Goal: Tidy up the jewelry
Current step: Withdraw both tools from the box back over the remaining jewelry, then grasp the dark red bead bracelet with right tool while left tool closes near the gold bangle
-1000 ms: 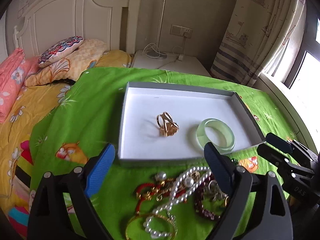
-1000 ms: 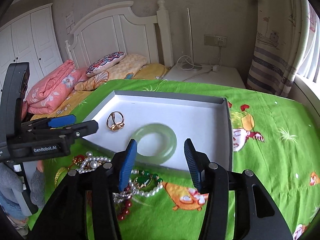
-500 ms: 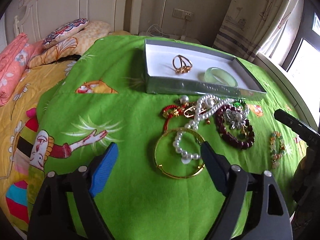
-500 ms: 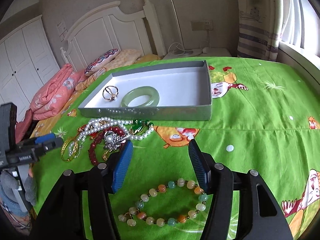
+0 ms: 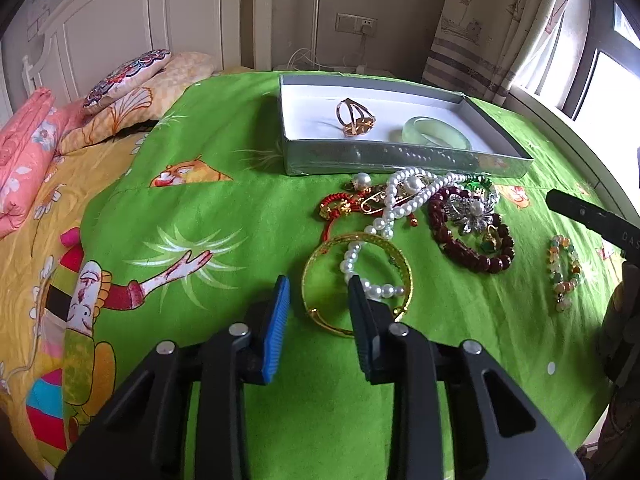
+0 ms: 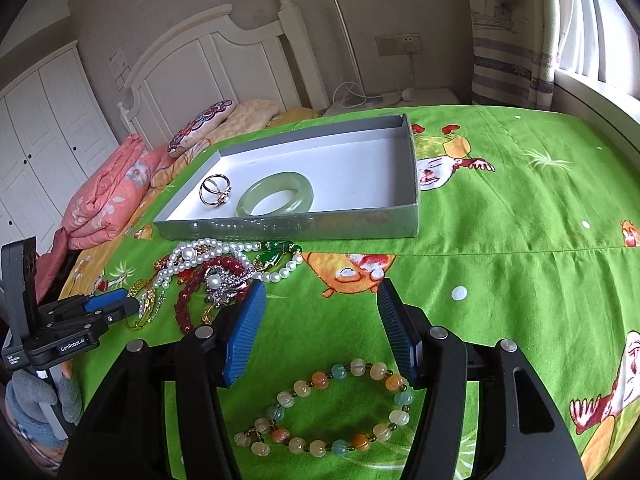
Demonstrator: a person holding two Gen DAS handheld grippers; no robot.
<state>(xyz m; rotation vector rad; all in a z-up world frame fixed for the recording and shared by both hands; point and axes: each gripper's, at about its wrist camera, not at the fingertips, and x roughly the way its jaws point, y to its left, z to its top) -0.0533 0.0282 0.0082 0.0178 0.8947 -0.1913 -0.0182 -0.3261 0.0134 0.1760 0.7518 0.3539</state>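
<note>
A grey box (image 5: 400,156) (image 6: 280,226) holds a gold ring (image 5: 354,118) (image 6: 216,194) and a jade bangle (image 5: 436,134) (image 6: 276,200). In front of it lie a pearl necklace (image 5: 404,196) (image 6: 192,256), a red cord bracelet (image 5: 340,204), a dark red bead bracelet (image 5: 460,248) and a silver brooch (image 5: 472,210) (image 6: 224,280). My left gripper (image 5: 318,282) (image 6: 132,306) is closing, with the near-left rim of the gold bangle (image 5: 404,268) between its jaws, pads not pressing. My right gripper (image 6: 320,286) stands open above the coloured bead bracelet (image 6: 319,379) (image 5: 564,268).
The jewelry lies on a green cartoon bedspread (image 5: 200,208). Pillows (image 5: 128,80) and a folded pink quilt (image 6: 104,200) lie at the left by the white headboard (image 6: 224,56). A curtain (image 5: 480,28) and a window are at the right. White wardrobe doors (image 6: 48,120) stand far left.
Both grippers have drawn back from the box and sunk toward the bedspread. The left jaws have narrowed around the gold bangle's rim. The right gripper now stands over the coloured bead bracelet.
</note>
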